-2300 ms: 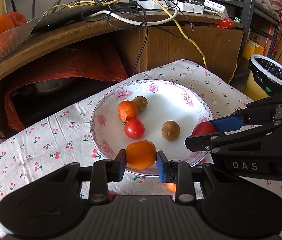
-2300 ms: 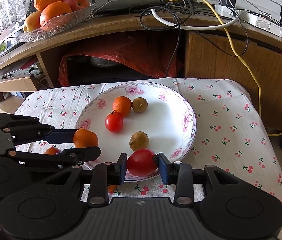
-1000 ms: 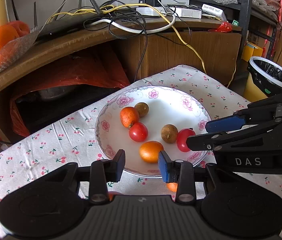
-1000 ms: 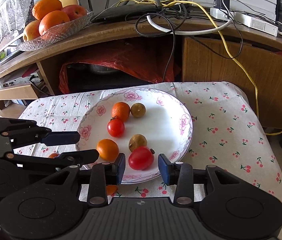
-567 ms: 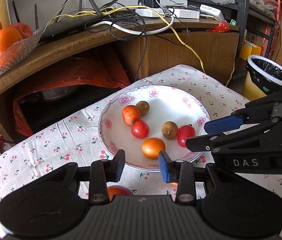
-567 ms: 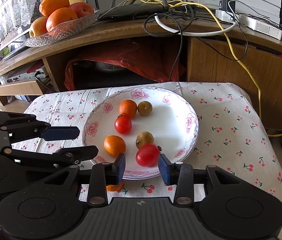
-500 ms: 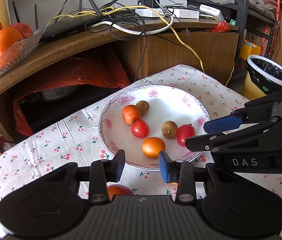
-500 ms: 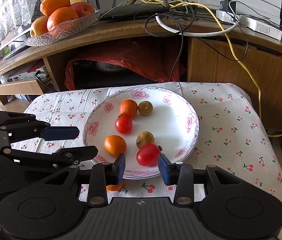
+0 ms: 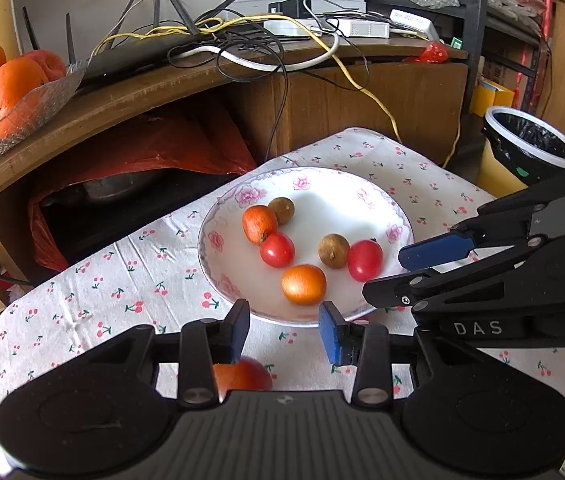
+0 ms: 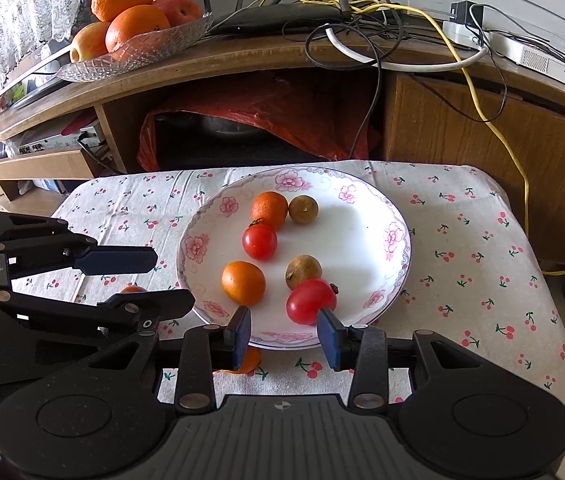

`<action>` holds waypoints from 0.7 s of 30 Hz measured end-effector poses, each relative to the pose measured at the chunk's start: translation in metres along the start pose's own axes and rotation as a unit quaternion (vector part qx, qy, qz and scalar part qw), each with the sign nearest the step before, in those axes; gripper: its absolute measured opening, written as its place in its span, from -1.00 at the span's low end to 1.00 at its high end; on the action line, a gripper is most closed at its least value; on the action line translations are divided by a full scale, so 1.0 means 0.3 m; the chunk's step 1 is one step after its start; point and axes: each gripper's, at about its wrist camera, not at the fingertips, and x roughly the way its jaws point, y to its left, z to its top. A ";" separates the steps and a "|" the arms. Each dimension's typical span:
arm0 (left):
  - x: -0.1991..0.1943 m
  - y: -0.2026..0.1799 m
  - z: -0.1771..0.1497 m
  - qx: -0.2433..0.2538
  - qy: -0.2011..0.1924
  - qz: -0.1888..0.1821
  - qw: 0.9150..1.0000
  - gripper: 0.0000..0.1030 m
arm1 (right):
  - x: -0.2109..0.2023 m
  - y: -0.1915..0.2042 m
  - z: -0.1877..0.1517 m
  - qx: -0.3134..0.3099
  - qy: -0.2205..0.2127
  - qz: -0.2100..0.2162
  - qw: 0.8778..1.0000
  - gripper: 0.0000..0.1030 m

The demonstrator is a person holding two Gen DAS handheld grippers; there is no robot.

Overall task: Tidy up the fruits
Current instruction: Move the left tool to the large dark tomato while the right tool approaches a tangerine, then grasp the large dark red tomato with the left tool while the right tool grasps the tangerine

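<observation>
Cherry-print cloth [image 9: 130, 280], glossy floral plate [image 9: 378, 204] of round fruits, left tongs [image 9: 284, 330] and right tongs [image 10: 283, 334] agape, empty.

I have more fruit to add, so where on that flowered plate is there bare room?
The plate is bare on its right half, between the far longan and the rim. The left and near side is crowded: tangerines, tomatoes, the near longan.

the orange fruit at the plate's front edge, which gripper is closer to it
Left. The left gripper sits open just in front of the orange fruit, its fingers not touching. The right gripper is open farther to the fruit's right, by the red tomato.
</observation>
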 end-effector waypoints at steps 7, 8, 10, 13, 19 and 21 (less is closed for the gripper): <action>-0.034 0.005 -0.054 0.017 0.010 0.002 1.000 -0.03 | -0.024 0.023 -0.034 -0.011 0.007 0.016 1.000 -0.32; -0.036 0.008 -0.061 0.020 0.012 0.003 1.000 -0.02 | -0.026 0.027 -0.040 -0.012 0.009 0.019 1.000 -0.31; -0.036 0.014 -0.074 0.022 0.016 0.005 1.000 -0.02 | -0.029 0.035 -0.052 -0.015 0.014 0.024 0.999 -0.31; -0.031 0.025 -0.085 0.024 0.019 0.014 0.999 -0.02 | -0.023 0.049 -0.065 -0.019 0.023 0.030 0.999 -0.31; -0.028 0.046 -0.084 0.016 0.019 0.018 1.000 -0.01 | -0.005 0.063 -0.072 -0.015 0.032 0.043 0.998 -0.25; -0.016 0.049 -0.085 0.015 0.024 0.020 0.999 -0.01 | 0.004 0.061 -0.072 -0.011 0.032 0.046 0.998 -0.20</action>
